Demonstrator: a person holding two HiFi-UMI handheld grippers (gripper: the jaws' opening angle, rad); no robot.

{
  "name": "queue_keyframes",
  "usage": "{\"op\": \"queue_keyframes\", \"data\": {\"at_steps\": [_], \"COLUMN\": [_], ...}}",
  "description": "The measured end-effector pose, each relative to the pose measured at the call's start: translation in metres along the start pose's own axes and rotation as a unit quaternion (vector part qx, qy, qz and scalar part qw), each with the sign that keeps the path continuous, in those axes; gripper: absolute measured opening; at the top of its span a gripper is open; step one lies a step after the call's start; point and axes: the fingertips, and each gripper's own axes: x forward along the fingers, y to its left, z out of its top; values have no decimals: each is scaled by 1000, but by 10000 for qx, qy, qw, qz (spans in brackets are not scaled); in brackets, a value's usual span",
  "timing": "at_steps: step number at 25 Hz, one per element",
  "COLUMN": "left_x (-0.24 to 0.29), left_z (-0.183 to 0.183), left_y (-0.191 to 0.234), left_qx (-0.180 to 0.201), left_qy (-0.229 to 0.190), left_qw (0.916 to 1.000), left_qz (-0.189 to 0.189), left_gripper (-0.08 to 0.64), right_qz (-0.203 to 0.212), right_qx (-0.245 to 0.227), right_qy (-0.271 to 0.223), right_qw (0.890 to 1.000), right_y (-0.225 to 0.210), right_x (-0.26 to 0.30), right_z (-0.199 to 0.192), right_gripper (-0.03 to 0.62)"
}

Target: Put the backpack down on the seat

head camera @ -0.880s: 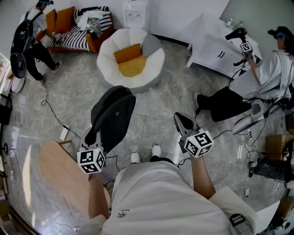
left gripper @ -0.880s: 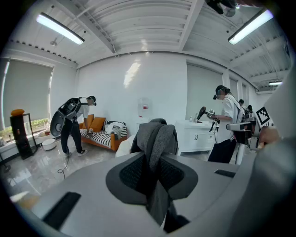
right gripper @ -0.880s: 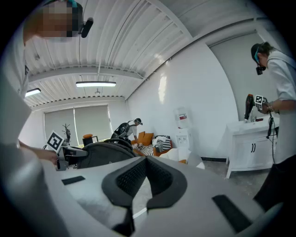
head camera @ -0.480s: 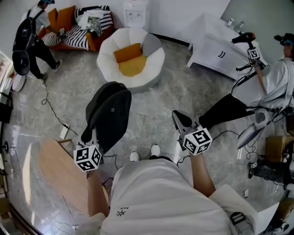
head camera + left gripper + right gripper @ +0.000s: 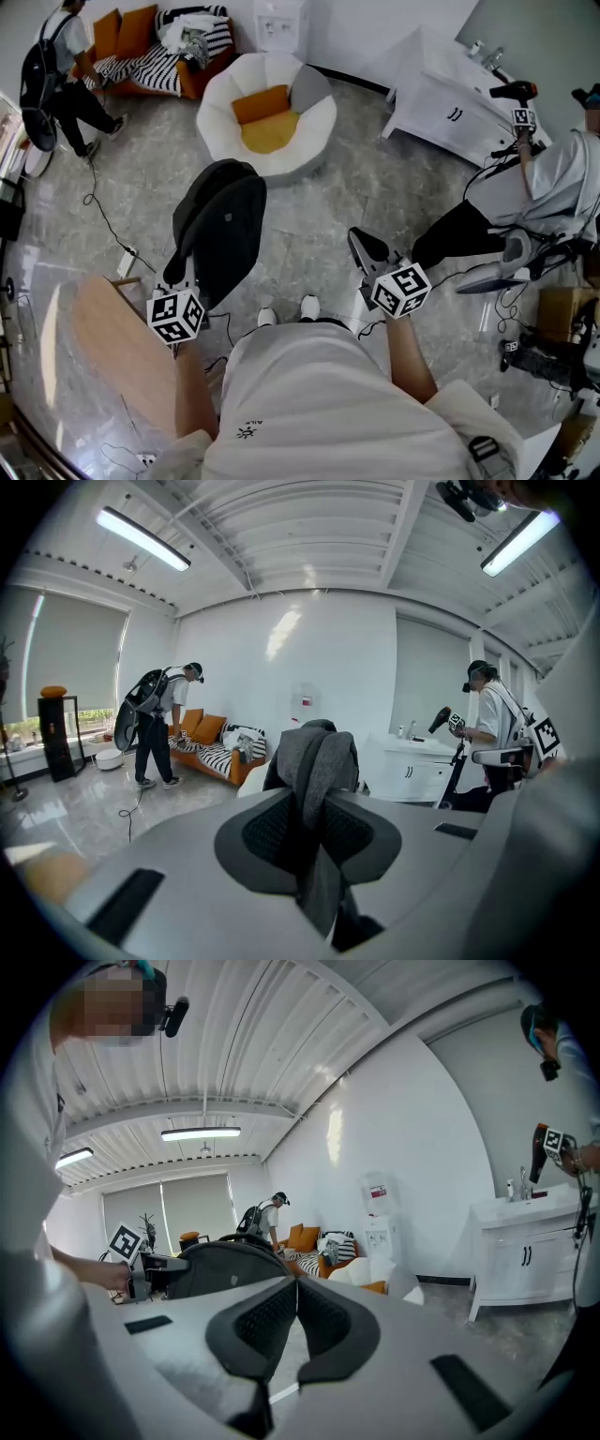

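Observation:
A dark grey backpack (image 5: 220, 234) hangs over the grey floor, and my left gripper (image 5: 183, 274) is shut on its grey strap (image 5: 314, 780). The strap runs up between the black pads, and the bag's top bulges just beyond them. The seat, a round white chair (image 5: 309, 141) with orange cushions, stands further off, beyond the backpack. My right gripper (image 5: 362, 247) is to the right of the bag and apart from it. It is shut, with its pads (image 5: 323, 1312) meeting at the tip and nothing between them. In the right gripper view the backpack (image 5: 220, 1269) shows at the left.
A wooden table (image 5: 117, 347) lies at the lower left, with cables (image 5: 108, 225) across the floor. An orange sofa (image 5: 159, 56) with striped cloth and a person (image 5: 56, 75) are at the far left. A white cabinet (image 5: 450, 103) and another person (image 5: 553, 178) with a hair dryer are at the right.
The backpack and my left gripper have drifted a little to the left. My right gripper has barely moved. The person at the right has shifted and raised the hair dryer.

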Motion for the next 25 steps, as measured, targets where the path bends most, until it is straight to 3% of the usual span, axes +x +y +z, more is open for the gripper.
{"op": "queue_keyframes", "data": {"at_steps": [13,25], "left_x": [11,12], "left_z": [7,12], "left_y": [-37,-42], "left_qx": [-47,-74], "left_qy": [-116,-125], "left_qw": [9997,9993], "left_qz": [202,332], "left_gripper": [66,66], "right_qz": [319,534], "right_qx": [-49,5], "right_qy": [-37,6], "right_qw": [9995,9986], "right_y": [-34,-38], "right_x": [-1,14], "right_z": [1,3], "right_gripper": [25,25]}}
